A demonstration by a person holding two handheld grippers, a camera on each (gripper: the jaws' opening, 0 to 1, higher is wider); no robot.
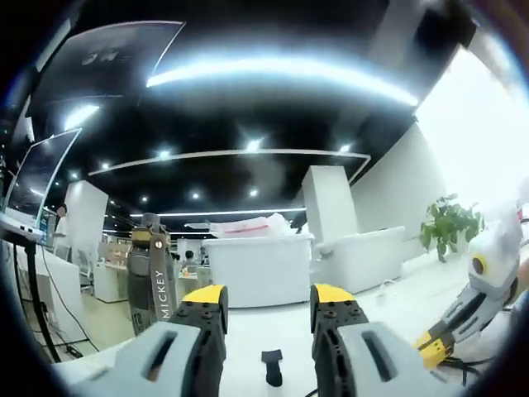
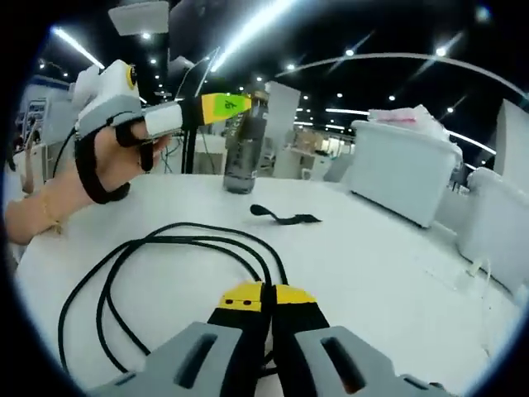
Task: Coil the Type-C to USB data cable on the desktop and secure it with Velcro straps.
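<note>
White desk (image 2: 397, 273) under office ceiling lights: the right hand-held gripper (image 2: 263, 295) is pinched closed on the black cable (image 2: 157, 248), pinning its loose loops, while the left hand-held gripper (image 1: 269, 299), jaws parted and empty, hovers above the Velcro strap (image 2: 285, 217), seemingly ready to fetch it.

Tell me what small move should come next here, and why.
Probably bring the left gripper down to the Velcro strap. The right gripper looks shut on the black cable, already looped on the white table, while the left one hangs open and empty above the strap, which lies loose beside the bottle.
</note>
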